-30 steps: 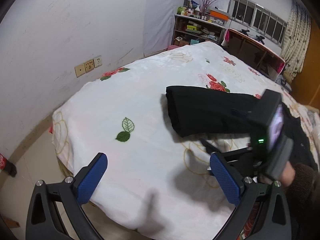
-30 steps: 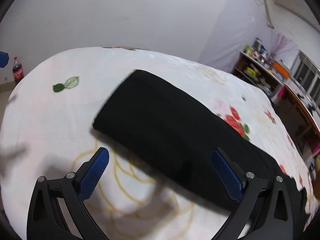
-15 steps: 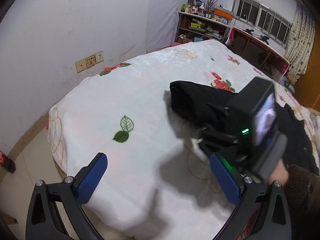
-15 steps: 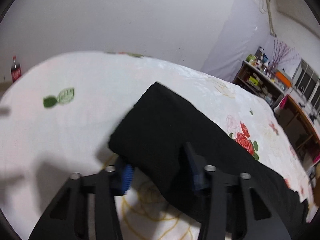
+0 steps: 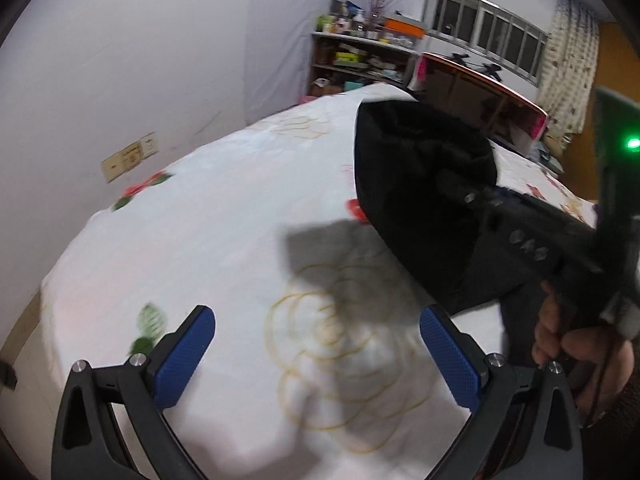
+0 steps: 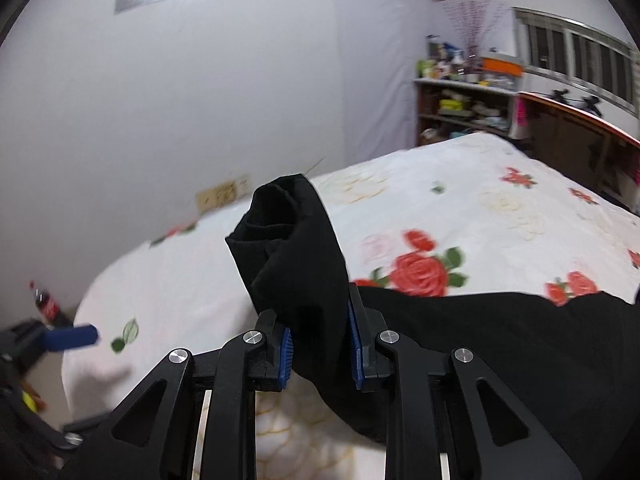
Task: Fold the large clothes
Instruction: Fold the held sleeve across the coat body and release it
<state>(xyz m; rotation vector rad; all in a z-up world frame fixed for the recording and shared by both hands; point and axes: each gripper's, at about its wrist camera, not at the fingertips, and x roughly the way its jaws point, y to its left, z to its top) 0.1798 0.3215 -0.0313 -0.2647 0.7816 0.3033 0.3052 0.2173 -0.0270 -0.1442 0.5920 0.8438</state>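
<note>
A long black garment [image 6: 500, 344] lies folded lengthwise on the white floral bedspread [image 6: 460, 200]. My right gripper [image 6: 320, 344] is shut on the garment's narrow end [image 6: 292, 248] and holds it lifted off the bed. In the left wrist view the lifted black end [image 5: 416, 184] hangs above the bedspread [image 5: 224, 232], with the right gripper's body [image 5: 532, 224] and the hand behind it. My left gripper [image 5: 316, 356] is open and empty, low over the bed's near corner, left of the garment.
A shelf unit [image 5: 360, 64] with clutter and a wooden headboard [image 5: 480, 96] stand at the far end of the bed. A wall with sockets [image 5: 128, 156] runs along the left. A cola bottle [image 6: 46, 304] stands on the floor.
My right gripper closed on the garment's end and lifted it off the bed. My left gripper shifted slightly forward over the bed and stayed open.
</note>
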